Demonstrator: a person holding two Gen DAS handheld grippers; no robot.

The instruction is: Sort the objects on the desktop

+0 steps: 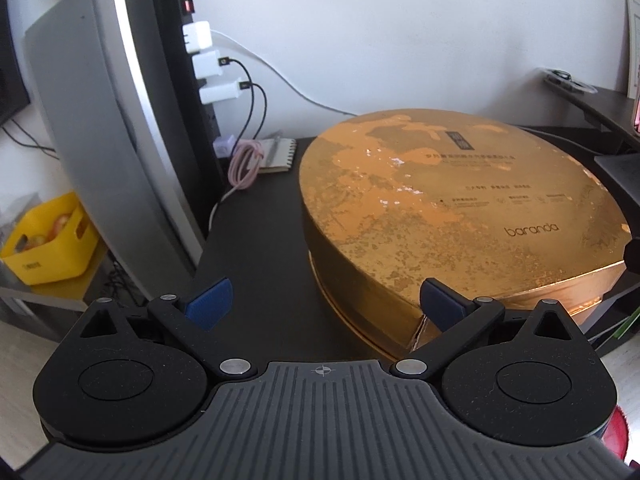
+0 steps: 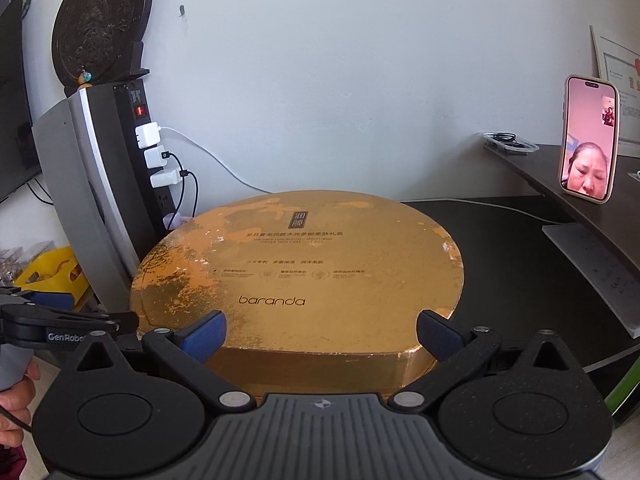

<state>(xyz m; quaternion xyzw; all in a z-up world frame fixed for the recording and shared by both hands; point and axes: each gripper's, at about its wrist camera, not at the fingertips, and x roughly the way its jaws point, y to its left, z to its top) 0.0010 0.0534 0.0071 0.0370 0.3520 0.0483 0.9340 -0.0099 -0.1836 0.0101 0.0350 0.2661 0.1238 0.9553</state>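
Observation:
A large round gold box (image 1: 460, 216) (image 2: 300, 272), worn on top and marked "baranda", lies on the dark desk (image 1: 260, 248) (image 2: 512, 248). My left gripper (image 1: 326, 304) is open at the box's near left edge, its right fingertip (image 1: 442, 300) in front of the rim, nothing held. My right gripper (image 2: 320, 332) is open too, its blue pads (image 2: 204, 338) standing at the box's near edge with the rim between them, not clamped. The left gripper (image 2: 60, 330) also shows at the left of the right wrist view, a hand (image 2: 16, 396) below it.
A silver stand (image 1: 100, 120) with a black power strip (image 1: 188, 80) and white chargers stands at the left. A pink cable coil (image 1: 246, 162) and small notepad (image 1: 280, 154) lie behind the box. A phone (image 2: 588, 140) leans on the raised shelf at right. A yellow bin (image 1: 48, 236) sits low left.

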